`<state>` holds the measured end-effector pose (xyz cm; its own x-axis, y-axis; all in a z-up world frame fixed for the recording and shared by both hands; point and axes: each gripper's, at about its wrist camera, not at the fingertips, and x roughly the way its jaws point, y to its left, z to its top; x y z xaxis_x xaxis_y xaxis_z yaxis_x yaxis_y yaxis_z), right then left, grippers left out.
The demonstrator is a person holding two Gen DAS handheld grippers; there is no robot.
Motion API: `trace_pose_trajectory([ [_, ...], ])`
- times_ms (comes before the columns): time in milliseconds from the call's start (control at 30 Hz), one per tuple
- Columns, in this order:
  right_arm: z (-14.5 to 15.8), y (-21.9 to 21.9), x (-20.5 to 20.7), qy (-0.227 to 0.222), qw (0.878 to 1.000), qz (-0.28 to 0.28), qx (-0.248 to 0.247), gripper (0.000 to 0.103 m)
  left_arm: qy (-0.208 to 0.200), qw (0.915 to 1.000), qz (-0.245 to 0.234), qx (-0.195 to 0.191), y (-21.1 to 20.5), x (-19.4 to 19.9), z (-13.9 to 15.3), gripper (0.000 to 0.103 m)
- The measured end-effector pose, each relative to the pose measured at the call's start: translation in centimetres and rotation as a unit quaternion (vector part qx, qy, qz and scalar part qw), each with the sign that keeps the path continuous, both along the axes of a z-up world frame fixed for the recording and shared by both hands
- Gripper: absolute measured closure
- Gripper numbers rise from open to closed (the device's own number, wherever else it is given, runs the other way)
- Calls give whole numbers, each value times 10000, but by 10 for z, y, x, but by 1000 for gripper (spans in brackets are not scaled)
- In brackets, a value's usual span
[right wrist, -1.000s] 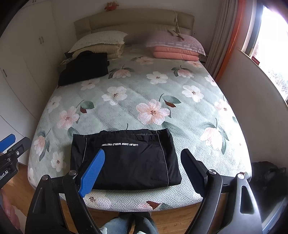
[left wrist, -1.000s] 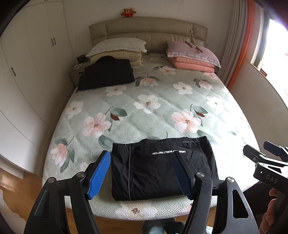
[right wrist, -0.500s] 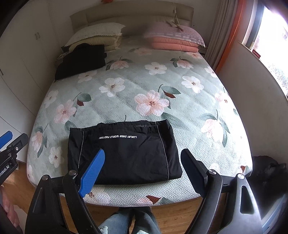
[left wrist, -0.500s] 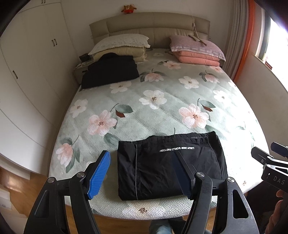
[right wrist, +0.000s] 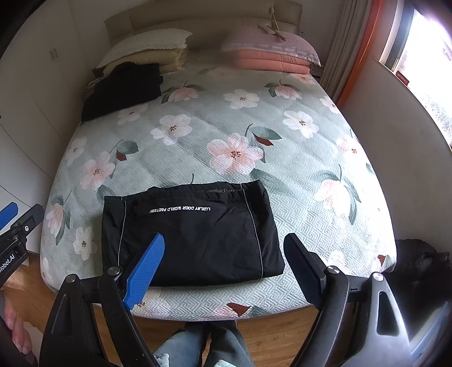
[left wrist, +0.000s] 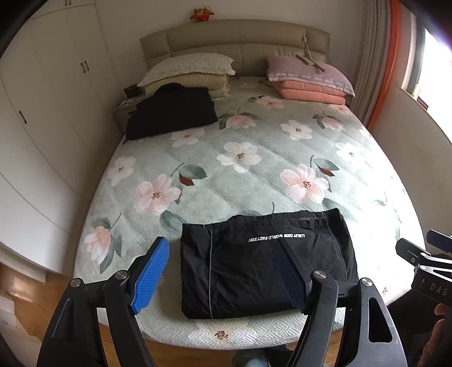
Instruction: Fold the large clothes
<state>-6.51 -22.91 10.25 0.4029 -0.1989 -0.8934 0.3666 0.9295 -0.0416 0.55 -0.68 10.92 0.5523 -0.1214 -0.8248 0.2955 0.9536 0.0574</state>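
One bed (left wrist: 254,169) carries two black garments: a folded one (left wrist: 265,265) at 6 o'clock and another (left wrist: 172,113) at 10 o'clock. Two pillow stacks sit at the head, a cream one (left wrist: 189,73) at 11 o'clock and a pink one (left wrist: 310,82) at 1 o'clock. One plush toy (left wrist: 202,14) tops the headboard. Two tongs are in view, the left tongs (left wrist: 223,276) and the right tongs (right wrist: 226,268).

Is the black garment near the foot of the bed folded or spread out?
Folded. The garment lies as a compact rectangle with layered edges on the bed; neither gripper touches it.
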Motion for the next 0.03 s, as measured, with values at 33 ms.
trace_pose_trajectory([
  [33, -1, -1, 0, 7, 10000, -3, -3, 16, 9, 10000, 4, 11, 0, 0, 0, 26],
])
